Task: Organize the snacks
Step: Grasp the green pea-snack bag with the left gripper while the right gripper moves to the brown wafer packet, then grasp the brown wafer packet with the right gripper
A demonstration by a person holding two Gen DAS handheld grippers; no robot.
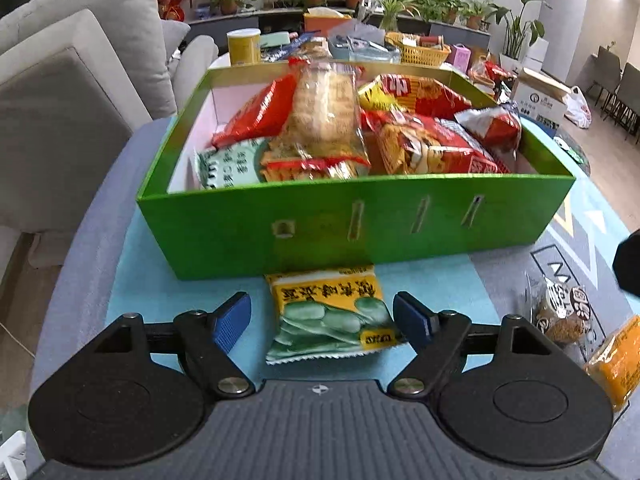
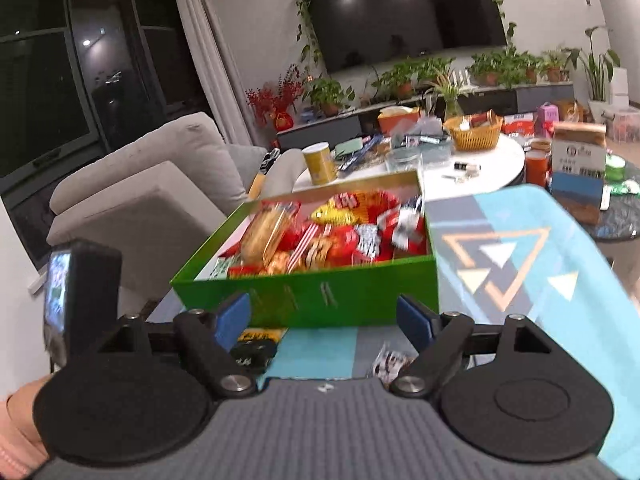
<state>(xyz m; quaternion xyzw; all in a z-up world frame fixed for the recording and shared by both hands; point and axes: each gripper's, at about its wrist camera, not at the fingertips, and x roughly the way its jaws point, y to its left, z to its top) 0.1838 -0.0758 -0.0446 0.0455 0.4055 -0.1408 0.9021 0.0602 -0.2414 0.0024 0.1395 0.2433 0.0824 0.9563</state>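
Left gripper poised over a green-and-yellow bean packet; right gripper idle above the box.

In the left wrist view we found the left gripper (image 1: 322,316) with fingers spread wide, empty, the bean packet (image 1: 334,316) lying flat on the mat between them at lower centre, just in front of the green box (image 1: 360,220). We judged a good pick needed the pads lowered to straddle the packet's crimped sides, closing gently so the film would not slip. Its yellow panel carried Chinese characters we could not read; a red bag (image 1: 416,88) in the box showed large white letters, illegible. In the right wrist view the right gripper (image 2: 324,318) was likewise spread and empty, raised at lower centre before the box (image 2: 312,300); blur hid every label there.
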